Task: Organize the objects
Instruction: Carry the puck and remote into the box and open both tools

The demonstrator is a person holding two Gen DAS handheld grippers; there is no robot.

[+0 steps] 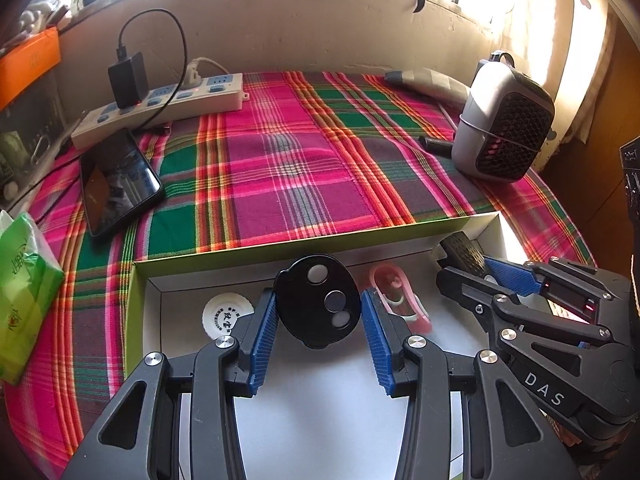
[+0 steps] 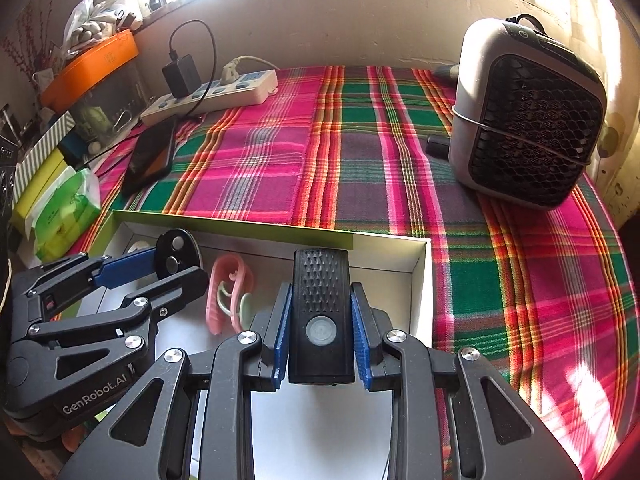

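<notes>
left claw (image 1: 319, 322) clamps black disc (image 1: 318, 300) | right claw (image 2: 321, 334) clamps black torch (image 2: 321, 312), lengthwise forward

A black ridged bike light (image 2: 321, 316) is clamped between the blue pads of the right gripper (image 2: 321, 336), above the right end of a white box (image 2: 420, 280) with a green outer wall. To the left, a black oval remote (image 2: 176, 254) is held by the left gripper (image 2: 160, 268) over the same box. A pink clip (image 2: 228, 292) is seen lying in the box between them. A grey fan heater (image 2: 528, 116) is set far right on the plaid cloth (image 2: 280, 152); a phone (image 2: 154, 154) and a power strip (image 2: 216, 94) are placed far left.
</notes>
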